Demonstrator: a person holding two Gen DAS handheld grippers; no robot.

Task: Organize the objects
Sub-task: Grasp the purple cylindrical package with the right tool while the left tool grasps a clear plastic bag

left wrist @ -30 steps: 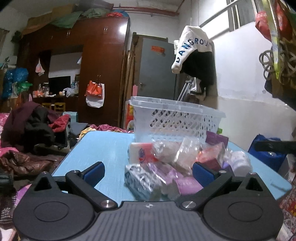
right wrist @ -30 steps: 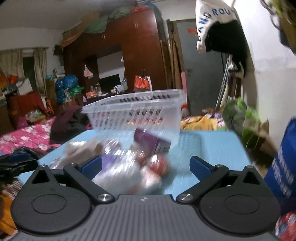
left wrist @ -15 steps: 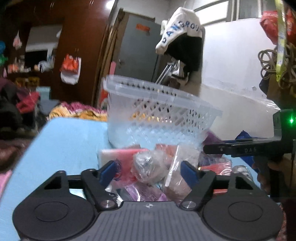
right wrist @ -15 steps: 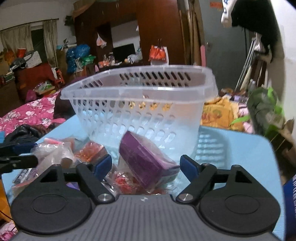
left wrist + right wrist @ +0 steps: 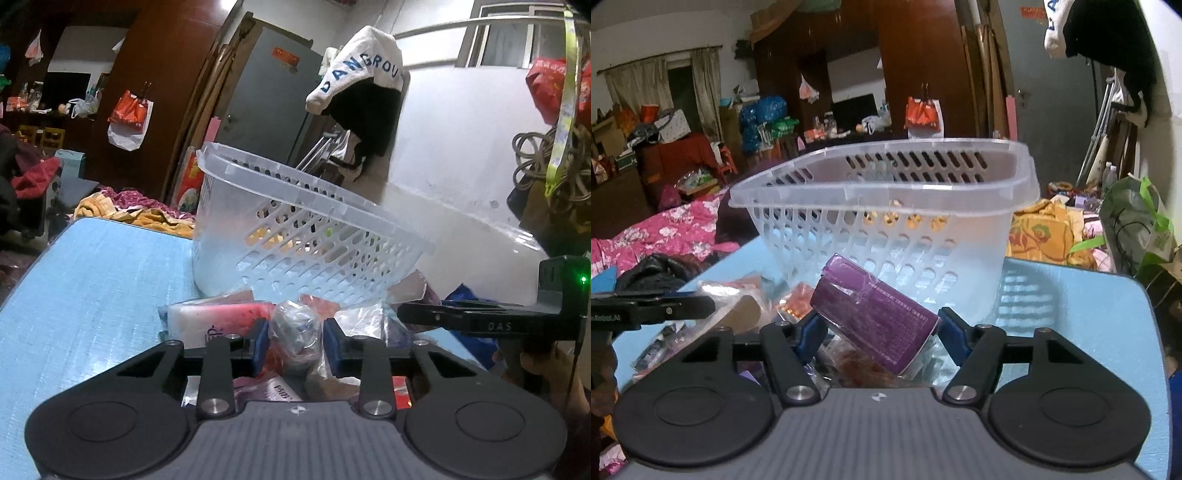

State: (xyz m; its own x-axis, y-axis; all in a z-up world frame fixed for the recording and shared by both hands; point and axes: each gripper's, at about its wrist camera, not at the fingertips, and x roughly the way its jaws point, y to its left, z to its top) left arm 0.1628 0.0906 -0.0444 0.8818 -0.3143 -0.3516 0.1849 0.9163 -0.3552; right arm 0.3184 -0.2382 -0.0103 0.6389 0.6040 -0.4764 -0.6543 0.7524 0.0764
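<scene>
A clear plastic basket (image 5: 295,236) stands on the blue table (image 5: 92,280), also in the right wrist view (image 5: 886,206). Several wrapped packets lie heaped in front of it. My left gripper (image 5: 295,345) is shut on a clear crinkled packet (image 5: 295,332) in the heap. My right gripper (image 5: 879,328) is shut on a purple box (image 5: 875,317) in clear wrap, tilted against the basket's front. The right gripper shows from the side in the left wrist view (image 5: 480,321), and the left gripper shows in the right wrist view (image 5: 653,306).
A white-and-pink packet (image 5: 218,317) lies left of the left gripper. An orange-red packet (image 5: 798,299) lies by the purple box. Bedding, clothes and a brown wardrobe (image 5: 905,66) stand behind the table. A white wall (image 5: 461,166) runs along the right.
Both grippers have moved into the heap and closed: the left on the clear crinkled packet, the right on the purple box. Both were open a second ago.
</scene>
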